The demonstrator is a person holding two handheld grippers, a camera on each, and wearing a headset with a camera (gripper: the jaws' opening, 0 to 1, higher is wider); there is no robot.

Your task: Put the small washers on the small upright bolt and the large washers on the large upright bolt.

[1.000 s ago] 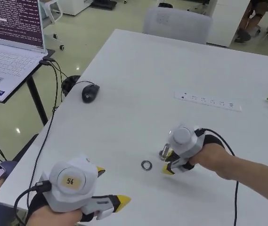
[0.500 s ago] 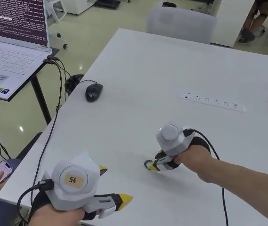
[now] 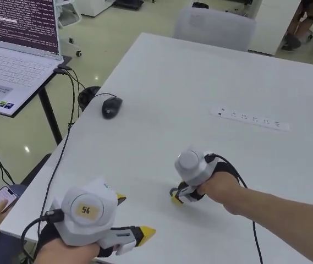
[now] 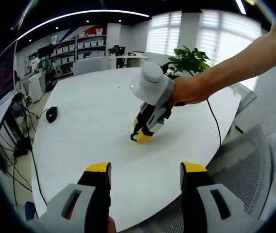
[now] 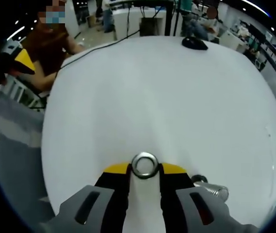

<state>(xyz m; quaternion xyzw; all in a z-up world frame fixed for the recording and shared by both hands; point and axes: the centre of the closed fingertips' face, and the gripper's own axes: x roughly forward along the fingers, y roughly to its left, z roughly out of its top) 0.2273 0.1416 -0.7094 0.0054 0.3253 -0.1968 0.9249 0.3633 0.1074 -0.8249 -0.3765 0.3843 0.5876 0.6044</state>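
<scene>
The left gripper (image 3: 131, 217) is held at the table's (image 3: 173, 82) near edge, at 7 o'clock in the head view. Its 2 yellow-tipped jaws are spread wide with nothing between them. In the left gripper view they point across the white top toward the right gripper (image 4: 142, 136), which sits at 12 o'clock from them.

The right gripper is tipped down so that its yellow tips meet the tabletop. In the right gripper view, 1 washer (image 5: 145, 165) lies flat on the table right at the tips, with 1 jaw close on each side of it. The jaws are drawn narrow around the ring, but whether they actually press on it cannot be told. A metal bolt (image 5: 211, 189) stands just beside the right jaw, at 4 o'clock from the washer.

Farther out in the head view, a black mouse (image 3: 111, 106) rests at 10 o'clock from the right gripper, its cable running off the table edge. A white power strip (image 3: 250, 118) lies at 1 o'clock. A grey chair (image 3: 214, 27) stands at the far edge, at 12 o'clock. An open laptop (image 3: 13, 55) sits on a separate stand at 10 o'clock.
</scene>
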